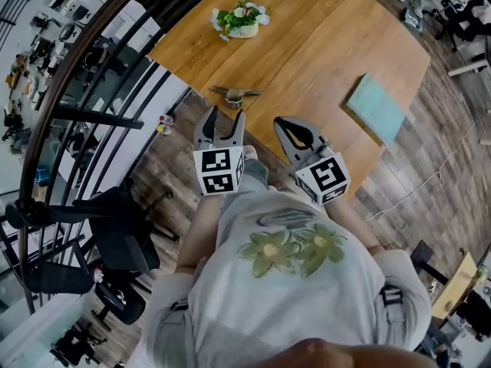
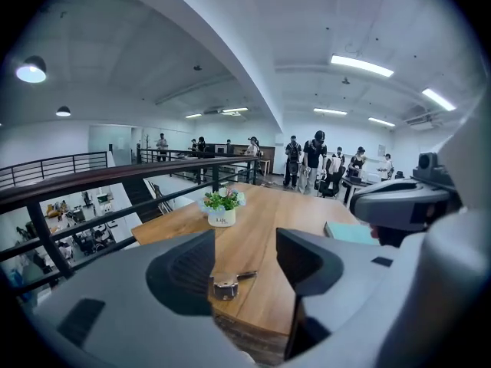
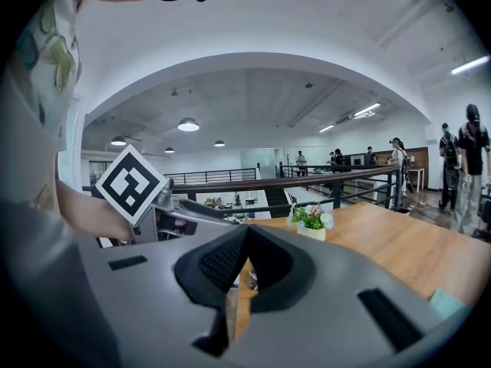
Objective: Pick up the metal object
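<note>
The metal object point(image 1: 235, 93), a small flat piece with a thin arm, lies on the wooden table point(image 1: 322, 44) near its front left edge. My left gripper point(image 1: 224, 118) hovers just short of that edge and points at it, jaws open with nothing between them. In the left gripper view the metal object point(image 2: 225, 285) shows on the table through the gap of the left gripper point(image 2: 244, 271), well ahead of the tips. My right gripper point(image 1: 285, 126) is held beside the left one over the table's edge. In its own view the right gripper point(image 3: 244, 240) is shut and empty.
A white pot of flowers point(image 1: 242, 18) stands at the table's far left. A pale teal pad point(image 1: 376, 107) lies at the right side. A dark railing point(image 1: 92, 90) runs along the left, with black chairs point(image 1: 115, 228) below it. Several people stand far behind the table point(image 2: 314, 159).
</note>
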`<action>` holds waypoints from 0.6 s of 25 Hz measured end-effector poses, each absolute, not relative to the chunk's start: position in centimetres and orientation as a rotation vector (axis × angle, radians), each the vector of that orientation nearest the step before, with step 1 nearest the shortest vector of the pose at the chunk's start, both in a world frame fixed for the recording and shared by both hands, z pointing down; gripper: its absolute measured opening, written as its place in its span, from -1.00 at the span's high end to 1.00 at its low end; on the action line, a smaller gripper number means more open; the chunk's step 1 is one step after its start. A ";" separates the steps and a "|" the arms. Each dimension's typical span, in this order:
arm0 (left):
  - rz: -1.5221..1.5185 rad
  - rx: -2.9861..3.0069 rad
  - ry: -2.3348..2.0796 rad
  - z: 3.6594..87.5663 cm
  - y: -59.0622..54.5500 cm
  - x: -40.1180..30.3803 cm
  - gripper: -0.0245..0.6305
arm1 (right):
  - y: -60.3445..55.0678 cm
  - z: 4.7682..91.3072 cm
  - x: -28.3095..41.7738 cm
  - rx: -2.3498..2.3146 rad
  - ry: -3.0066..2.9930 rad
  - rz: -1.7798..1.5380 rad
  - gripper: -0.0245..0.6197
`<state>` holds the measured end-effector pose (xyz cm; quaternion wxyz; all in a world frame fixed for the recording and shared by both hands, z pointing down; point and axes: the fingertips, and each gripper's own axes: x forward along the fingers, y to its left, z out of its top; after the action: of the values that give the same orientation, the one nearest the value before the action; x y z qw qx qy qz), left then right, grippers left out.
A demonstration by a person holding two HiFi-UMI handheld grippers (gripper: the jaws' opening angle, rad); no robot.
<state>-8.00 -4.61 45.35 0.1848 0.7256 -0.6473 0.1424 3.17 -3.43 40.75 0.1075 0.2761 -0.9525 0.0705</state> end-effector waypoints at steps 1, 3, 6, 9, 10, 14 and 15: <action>0.415 2.038 -1.835 45.5 -5.1 -8.3 0.14 | -3.9 40.7 3.0 0.816 -2.804 0.207 0.90; 0.449 2.028 -1.858 45.7 -6.0 -8.8 0.05 | -4.8 40.7 2.6 0.822 -2.800 0.212 0.90; 0.487 2.022 -1.855 46.4 -7.5 -9.6 0.01 | -6.3 41.2 1.9 0.831 -2.780 0.222 0.90; 0.511 2.006 -1.854 47.7 -8.8 -10.2 -0.05 | -7.8 41.6 1.0 0.842 -2.766 0.226 0.90; 0.523 2.003 -1.848 48.3 -9.2 -10.3 -0.07 | -8.3 41.7 0.7 0.847 -2.762 0.229 0.90; 0.561 1.981 -1.784 50.6 -10.3 -10.3 -0.09 | -10.1 41.8 0.0 0.873 -2.751 0.230 0.90; 0.571 1.971 -1.771 51.2 -10.6 -10.3 -0.09 | -10.6 41.8 -0.1 0.882 -2.748 0.228 0.90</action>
<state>-10.30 -10.56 51.17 0.2136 0.7103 -0.6382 0.2059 -0.08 -10.57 41.78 0.1229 0.3023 -0.9420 0.0783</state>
